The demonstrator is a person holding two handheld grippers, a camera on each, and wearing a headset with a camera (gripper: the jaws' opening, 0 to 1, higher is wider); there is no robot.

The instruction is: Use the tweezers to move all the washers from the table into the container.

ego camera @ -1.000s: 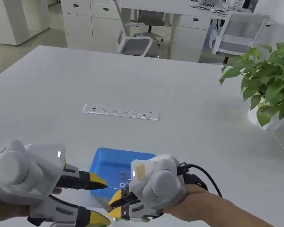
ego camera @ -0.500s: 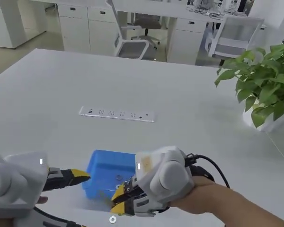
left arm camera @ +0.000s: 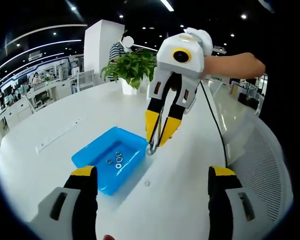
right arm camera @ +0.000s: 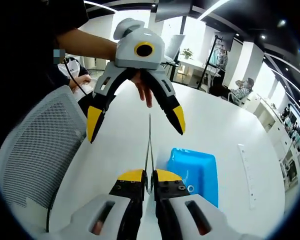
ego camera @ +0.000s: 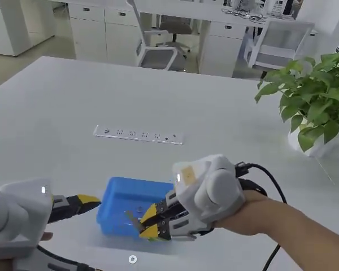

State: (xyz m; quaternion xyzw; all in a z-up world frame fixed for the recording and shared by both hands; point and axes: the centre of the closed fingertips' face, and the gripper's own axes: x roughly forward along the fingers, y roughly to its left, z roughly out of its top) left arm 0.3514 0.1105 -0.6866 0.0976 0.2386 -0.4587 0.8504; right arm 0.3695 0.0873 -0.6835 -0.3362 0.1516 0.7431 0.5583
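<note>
Tweezers (ego camera: 133,221) sit pinched between the jaws of your right gripper (ego camera: 151,223), which are pressed together on them. The two thin arms run almost as one line, and I cannot tell whether their tips carry a washer.

Everything rests on the wide white table (ego camera: 226,135). A leafy potted plant (ego camera: 313,107) stands at its far right edge, and a grey mesh chair (right arm camera: 37,150) is beside you in the right gripper view.

The blue container (ego camera: 114,221) lies on the table close in front of you. A white power strip (ego camera: 138,135) lies flat on the table well beyond it.

Your right hand (ego camera: 254,220) reaches in from the right, rolled so that the gripper's jaws stack one over the other. It points left and slightly down, which puts the tweezer tips at the container's near rim.

Your left gripper (left arm camera: 153,172) comes in low from the left and points across at the container. Its yellow-tipped jaws are spread wide with nothing between them. The two grippers face each other over the container.

Several washers (left arm camera: 118,159) lie inside the container on its floor. One more washer (ego camera: 133,259) lies on the bare table just in front of the container, apart from both grippers.
</note>
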